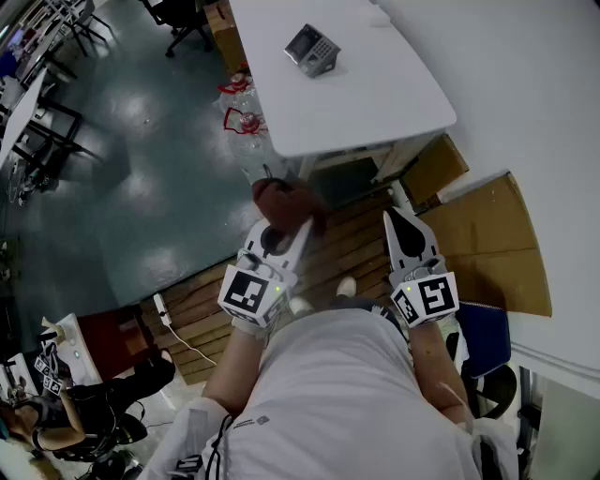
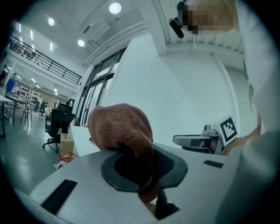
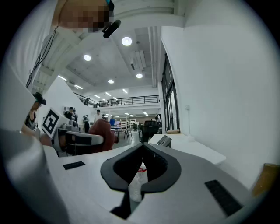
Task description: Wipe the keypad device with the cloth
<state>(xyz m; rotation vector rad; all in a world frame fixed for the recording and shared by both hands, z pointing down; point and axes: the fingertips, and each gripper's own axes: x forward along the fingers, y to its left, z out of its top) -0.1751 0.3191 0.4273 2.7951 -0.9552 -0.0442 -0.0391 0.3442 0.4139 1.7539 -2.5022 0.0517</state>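
Note:
The keypad device (image 1: 312,48) is a small grey terminal with a dark screen, resting on the white table (image 1: 375,94) ahead of me; the right gripper view catches the keypad device (image 3: 164,140) at the table's near end. A reddish-brown cloth (image 1: 286,199) bunches out of my left gripper (image 1: 283,225), which is shut on it. In the left gripper view the cloth (image 2: 124,131) fills the space over the jaws. My right gripper (image 1: 397,217) is shut with nothing in it, and both are held low in front of my body, short of the table.
Clear bottles with red labels (image 1: 242,111) lie on the floor by the table's left edge. Cardboard boxes (image 1: 487,239) stand at the right on a wooden pallet (image 1: 328,262). Office chairs (image 1: 183,23) stand farther off, and a power strip (image 1: 161,308) lies on the floor at left.

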